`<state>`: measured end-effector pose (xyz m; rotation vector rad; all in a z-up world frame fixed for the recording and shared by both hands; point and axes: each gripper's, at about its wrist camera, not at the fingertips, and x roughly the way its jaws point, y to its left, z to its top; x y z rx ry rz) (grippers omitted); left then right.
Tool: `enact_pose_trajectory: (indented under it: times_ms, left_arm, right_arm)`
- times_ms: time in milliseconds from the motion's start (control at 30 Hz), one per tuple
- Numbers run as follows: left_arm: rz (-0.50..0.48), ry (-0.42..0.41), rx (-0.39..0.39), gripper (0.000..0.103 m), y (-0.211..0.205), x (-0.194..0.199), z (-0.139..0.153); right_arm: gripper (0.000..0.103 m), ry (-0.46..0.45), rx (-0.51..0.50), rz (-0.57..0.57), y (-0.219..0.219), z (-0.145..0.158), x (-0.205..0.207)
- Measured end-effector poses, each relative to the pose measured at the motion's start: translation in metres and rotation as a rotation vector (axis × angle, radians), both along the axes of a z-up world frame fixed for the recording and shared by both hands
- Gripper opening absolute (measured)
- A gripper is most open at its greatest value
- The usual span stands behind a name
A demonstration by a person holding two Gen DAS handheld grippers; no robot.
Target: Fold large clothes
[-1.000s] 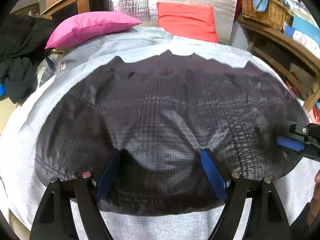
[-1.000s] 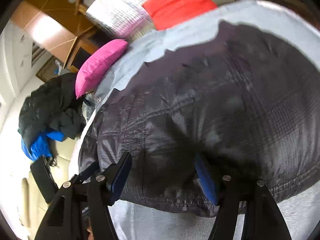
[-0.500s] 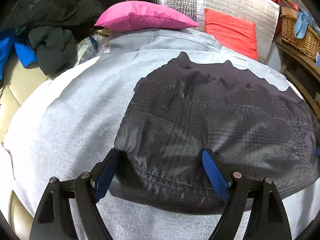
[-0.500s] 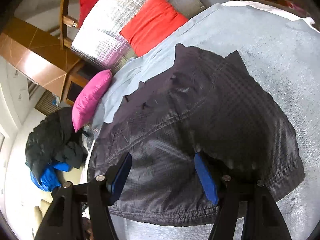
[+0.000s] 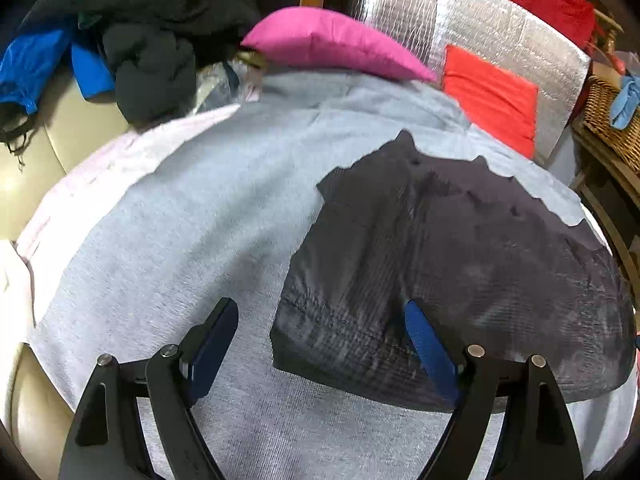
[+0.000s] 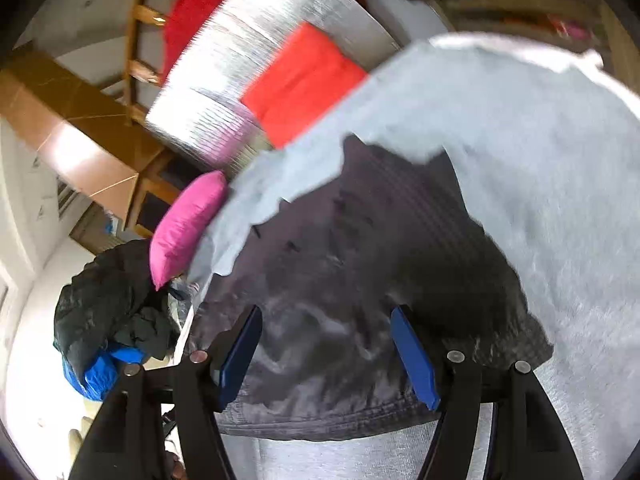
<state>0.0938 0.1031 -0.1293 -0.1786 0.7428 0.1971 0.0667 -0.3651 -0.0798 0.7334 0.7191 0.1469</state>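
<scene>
Lying limp and slippery, the dark garment (image 5: 460, 280) spreads ahead of both wide-open, empty grippers, left (image 5: 320, 344) and right (image 6: 326, 352); I would pinch its hemmed near edge between the jaws.

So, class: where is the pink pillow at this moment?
In the left wrist view the pink pillow lies at the far edge of the grey sheet, between the black clothes pile on its left and the red cushion on its right.

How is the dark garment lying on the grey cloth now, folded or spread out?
Folded, it seems. The dark garment lies as a compact block on the grey cloth, with straight side edges and no sleeves or legs sticking out. Layers underneath cannot be seen.
</scene>
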Motion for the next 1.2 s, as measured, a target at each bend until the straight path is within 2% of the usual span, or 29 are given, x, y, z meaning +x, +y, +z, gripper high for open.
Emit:
enact_pose_trajectory:
  times_ms: [100, 167, 200, 300, 433, 567, 700, 800, 867, 1000, 1100, 1200]
  left_arm:
    - [0.004, 0.017, -0.001, 0.087, -0.001, -0.001, -0.002]
    - [0.000, 0.017, -0.015, 0.087, -0.002, 0.001, 0.000]
    - [-0.006, 0.010, -0.013, 0.087, -0.003, 0.003, 0.003]
    - [-0.044, -0.021, -0.012, 0.087, -0.008, 0.013, 0.019]
    - [-0.155, -0.020, 0.019, 0.087, -0.028, 0.049, 0.035]
    - [-0.252, 0.033, -0.007, 0.087, -0.046, 0.097, 0.034]
    - [-0.206, 0.101, -0.003, 0.087, -0.048, 0.142, 0.023]
    - [-0.161, 0.196, -0.046, 0.087, -0.039, 0.168, 0.003]
    - [-0.149, 0.238, -0.057, 0.086, -0.035, 0.177, -0.009]
    - [-0.166, 0.176, -0.029, 0.086, -0.041, 0.163, 0.007]
    - [-0.177, 0.109, -0.037, 0.087, -0.040, 0.151, 0.023]
    - [-0.178, 0.099, -0.030, 0.087, -0.038, 0.151, 0.029]
  right_arm:
    - [0.071, 0.058, -0.043, -0.042, -0.009, -0.012, 0.000]
    - [0.071, 0.099, 0.032, -0.068, -0.021, -0.027, 0.001]
    - [0.071, 0.094, 0.048, -0.073, -0.023, -0.024, 0.001]
    - [0.071, 0.055, 0.007, -0.026, -0.013, -0.001, 0.009]
    - [0.072, 0.035, -0.031, 0.070, 0.002, 0.023, 0.043]
    - [0.072, 0.118, 0.021, 0.154, 0.006, 0.012, 0.099]
    - [0.072, 0.214, 0.089, 0.160, -0.008, -0.013, 0.148]
    - [0.072, 0.269, 0.089, 0.077, -0.028, -0.034, 0.166]
    - [0.072, 0.282, 0.146, 0.054, -0.039, -0.047, 0.170]
    - [0.072, 0.275, 0.110, 0.061, -0.034, -0.041, 0.169]
    - [0.072, 0.211, 0.065, 0.071, -0.030, -0.020, 0.161]
    - [0.072, 0.189, 0.060, 0.090, -0.027, -0.010, 0.162]
